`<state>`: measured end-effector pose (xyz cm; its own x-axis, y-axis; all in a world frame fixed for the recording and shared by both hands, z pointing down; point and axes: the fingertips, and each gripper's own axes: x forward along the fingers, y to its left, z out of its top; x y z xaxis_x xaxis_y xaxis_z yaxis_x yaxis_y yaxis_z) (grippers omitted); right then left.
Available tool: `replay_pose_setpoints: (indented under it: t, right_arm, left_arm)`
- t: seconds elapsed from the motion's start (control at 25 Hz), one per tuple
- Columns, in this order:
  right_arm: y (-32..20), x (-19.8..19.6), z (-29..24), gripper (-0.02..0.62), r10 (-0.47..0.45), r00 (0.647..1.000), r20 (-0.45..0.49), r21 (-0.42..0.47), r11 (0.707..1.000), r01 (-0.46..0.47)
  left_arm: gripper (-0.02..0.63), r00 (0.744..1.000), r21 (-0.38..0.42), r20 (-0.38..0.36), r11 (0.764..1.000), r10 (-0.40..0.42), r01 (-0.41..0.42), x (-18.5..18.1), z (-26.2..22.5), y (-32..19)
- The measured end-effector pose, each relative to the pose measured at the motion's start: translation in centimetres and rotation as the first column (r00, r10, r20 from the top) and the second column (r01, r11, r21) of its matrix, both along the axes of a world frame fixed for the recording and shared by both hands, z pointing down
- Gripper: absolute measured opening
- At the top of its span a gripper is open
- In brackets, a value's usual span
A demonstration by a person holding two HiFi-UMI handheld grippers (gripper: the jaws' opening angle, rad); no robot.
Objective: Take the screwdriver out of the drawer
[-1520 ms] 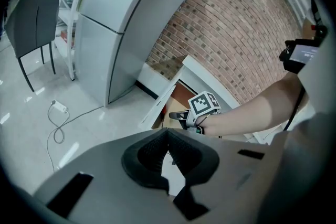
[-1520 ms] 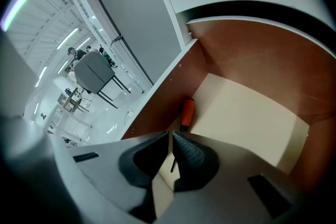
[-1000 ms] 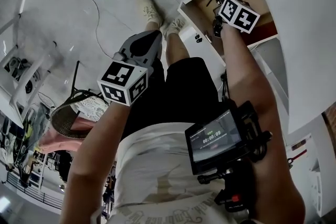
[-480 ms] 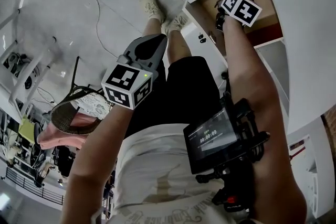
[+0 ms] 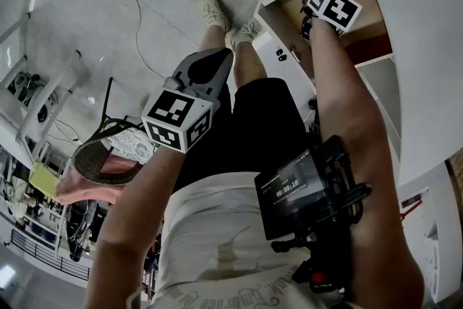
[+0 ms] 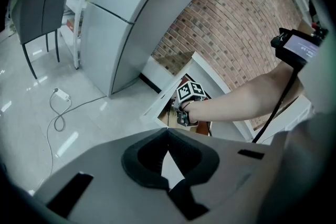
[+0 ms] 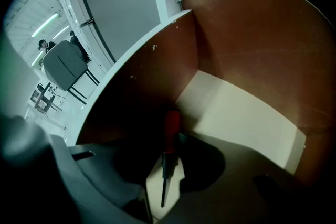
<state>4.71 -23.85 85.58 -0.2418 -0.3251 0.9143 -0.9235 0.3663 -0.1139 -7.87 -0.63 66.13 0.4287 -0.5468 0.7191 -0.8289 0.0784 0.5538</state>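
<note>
Right gripper (image 7: 174, 149): pointed steeply down into the drawer (image 7: 236, 113). Jaws apart, just been closing. Screwdriver (image 7: 166, 165) lies flat on the drawer floor between them, pads not yet on it. Its red handle points beyond the tips, so the gripper is probably straddling the shaft for pickup. Left gripper (image 6: 168, 136): jaws together, empty, parked well back from the drawer.

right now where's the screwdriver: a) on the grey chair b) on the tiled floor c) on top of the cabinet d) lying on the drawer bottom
d: the red-handled screwdriver lies on the pale bottom of the open drawer, close to its brown side wall.
</note>
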Motion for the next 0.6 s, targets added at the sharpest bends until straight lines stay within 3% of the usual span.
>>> replay_pose_setpoints:
  t: [0.6]
  right_arm:
    - [2.0,0.3,-1.5,0.107,-0.1,0.994,0.043,0.012,0.995,0.099]
  left_arm:
    - [0.02,0.999,0.029,0.003,0.999,0.045,-0.045,1.3,-0.8,-1.3]
